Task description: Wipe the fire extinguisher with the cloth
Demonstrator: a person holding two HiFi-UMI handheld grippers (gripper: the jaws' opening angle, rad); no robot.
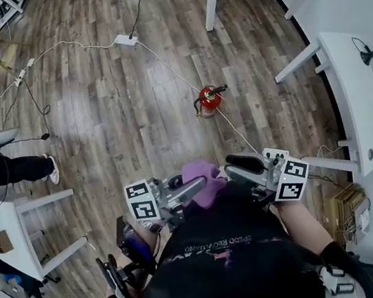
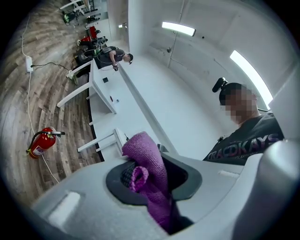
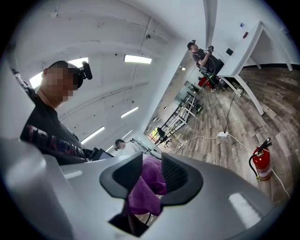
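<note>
A red fire extinguisher (image 1: 209, 98) stands upright on the wooden floor ahead of me, well away from both grippers. It also shows at the left in the left gripper view (image 2: 41, 143) and at the right in the right gripper view (image 3: 261, 161). Both grippers are raised close to my chest and face each other. The purple cloth (image 1: 202, 181) hangs bunched between them. My left gripper (image 2: 150, 176) is shut on the cloth (image 2: 147, 154). My right gripper (image 3: 152, 176) has the cloth (image 3: 146, 190) in its gap, but one ribbed pad stands clear of it.
A white power strip (image 1: 126, 41) and its cable run across the floor past the extinguisher. White tables (image 1: 346, 79) line the right side, another table (image 1: 7, 227) stands at the left. A person's legs (image 1: 16, 169) show at the left edge. A cardboard box (image 1: 345, 210) sits at lower right.
</note>
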